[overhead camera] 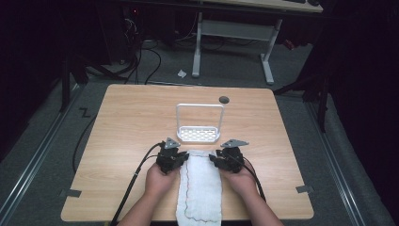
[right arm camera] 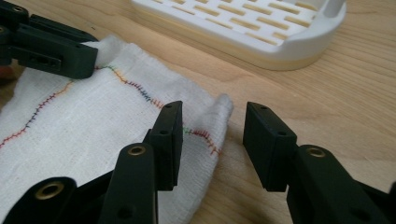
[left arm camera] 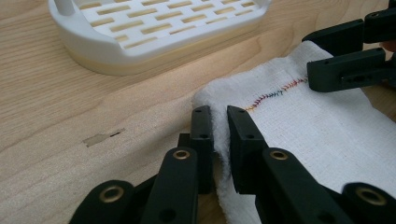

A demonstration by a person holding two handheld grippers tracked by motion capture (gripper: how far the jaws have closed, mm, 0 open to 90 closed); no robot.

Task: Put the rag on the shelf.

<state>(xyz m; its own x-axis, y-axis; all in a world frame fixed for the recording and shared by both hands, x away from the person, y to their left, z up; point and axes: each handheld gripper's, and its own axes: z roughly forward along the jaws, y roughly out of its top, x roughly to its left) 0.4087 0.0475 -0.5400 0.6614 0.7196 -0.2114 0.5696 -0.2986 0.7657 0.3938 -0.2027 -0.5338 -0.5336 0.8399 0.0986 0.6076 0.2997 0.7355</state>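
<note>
We had a white cloth (overhead camera: 200, 188) lying flat on the bench (overhead camera: 127, 122), a long strip running from just short of the white slotted rack (overhead camera: 198, 134) back to the near edge between the person's forearms. It read as light, limp woven stuff with a multicoloured stitch line (right arm camera: 140, 88) near the hem, so no stiffness to lever against; we judged it would sag and drape the moment it left the wood, and could slip out of a shallow bite. Left tongs (left arm camera: 219, 126) were pressed together on the far left corner, fabric bunched up between the jaws. Right tongs (right arm camera: 212, 140) were spread, straddling the far right corner, which had puckered up off the bench, with one jaw over the cloth and one over bare wood; nothing pinched there yet. Best hold looked like the two far corners, biting past the hem stitching where the weave is doubled. Risk as we saw it: uneven grip would skew the strip on lift. Rack sat near, just beyond both tongs.
</note>
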